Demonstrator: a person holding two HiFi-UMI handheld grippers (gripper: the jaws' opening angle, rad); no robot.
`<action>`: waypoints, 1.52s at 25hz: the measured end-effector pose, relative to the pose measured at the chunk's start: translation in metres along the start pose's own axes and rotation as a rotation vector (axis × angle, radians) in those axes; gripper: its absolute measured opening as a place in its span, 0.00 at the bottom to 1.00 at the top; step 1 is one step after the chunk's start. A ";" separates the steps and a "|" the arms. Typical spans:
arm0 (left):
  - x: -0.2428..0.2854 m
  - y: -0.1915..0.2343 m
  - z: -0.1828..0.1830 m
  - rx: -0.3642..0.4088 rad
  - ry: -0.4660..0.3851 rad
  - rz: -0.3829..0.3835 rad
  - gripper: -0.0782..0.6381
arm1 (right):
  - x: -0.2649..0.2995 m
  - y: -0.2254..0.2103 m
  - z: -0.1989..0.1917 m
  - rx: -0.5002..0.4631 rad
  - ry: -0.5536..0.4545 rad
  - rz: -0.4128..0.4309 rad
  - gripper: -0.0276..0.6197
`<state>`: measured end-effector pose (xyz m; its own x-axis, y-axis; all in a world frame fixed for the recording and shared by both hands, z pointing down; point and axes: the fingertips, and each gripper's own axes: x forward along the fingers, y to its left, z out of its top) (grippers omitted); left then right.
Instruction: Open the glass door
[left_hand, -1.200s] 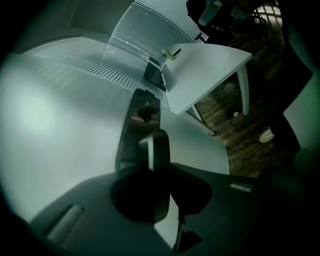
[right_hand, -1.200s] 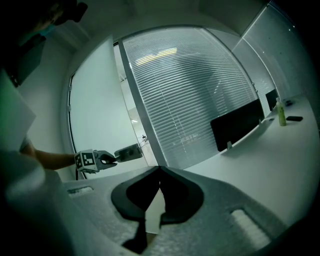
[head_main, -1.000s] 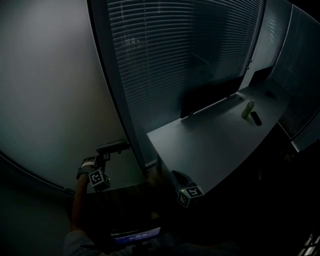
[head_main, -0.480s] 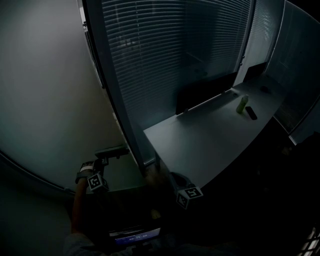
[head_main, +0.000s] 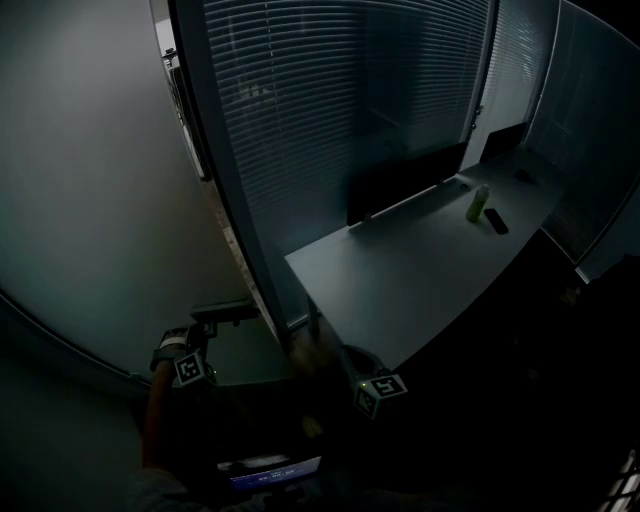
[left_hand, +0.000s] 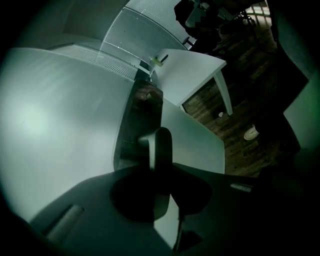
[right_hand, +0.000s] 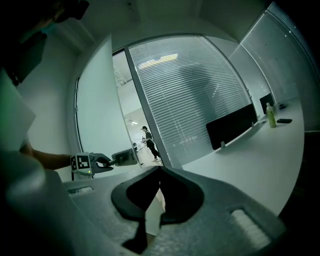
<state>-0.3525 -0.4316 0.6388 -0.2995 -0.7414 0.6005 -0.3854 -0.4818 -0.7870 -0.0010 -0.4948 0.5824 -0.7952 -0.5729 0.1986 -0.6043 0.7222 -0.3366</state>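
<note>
The left gripper (left_hand: 162, 172) is clenched on the dark, round-edged lever handle (left_hand: 160, 142). The handle juts from a dark oblong plate on the smooth, pale frosted glass door (head_main: 90, 220), which stands ajar at the left of the head view, its edge apart from the dark frame of the slatted-blind glass partition (head_main: 330, 110). The right gripper (right_hand: 160, 172) has its grey, grainy jaws pressed together on nothing, beside the flat white desk (head_main: 420, 280) that carries a small green bottle (head_main: 478, 202).
</note>
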 end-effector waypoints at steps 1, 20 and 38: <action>-0.006 0.000 0.001 -0.001 0.000 -0.004 0.20 | -0.004 0.003 0.002 0.001 0.002 0.001 0.05; -0.078 -0.039 -0.009 0.023 -0.013 0.015 0.22 | -0.083 0.050 -0.014 -0.044 0.004 -0.007 0.05; -0.128 -0.079 -0.017 0.052 -0.045 0.013 0.22 | -0.121 0.102 -0.037 -0.101 0.031 0.043 0.05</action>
<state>-0.2985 -0.2908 0.6261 -0.2646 -0.7673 0.5842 -0.3354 -0.4948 -0.8017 0.0321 -0.3376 0.5581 -0.8207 -0.5296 0.2145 -0.5703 0.7820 -0.2514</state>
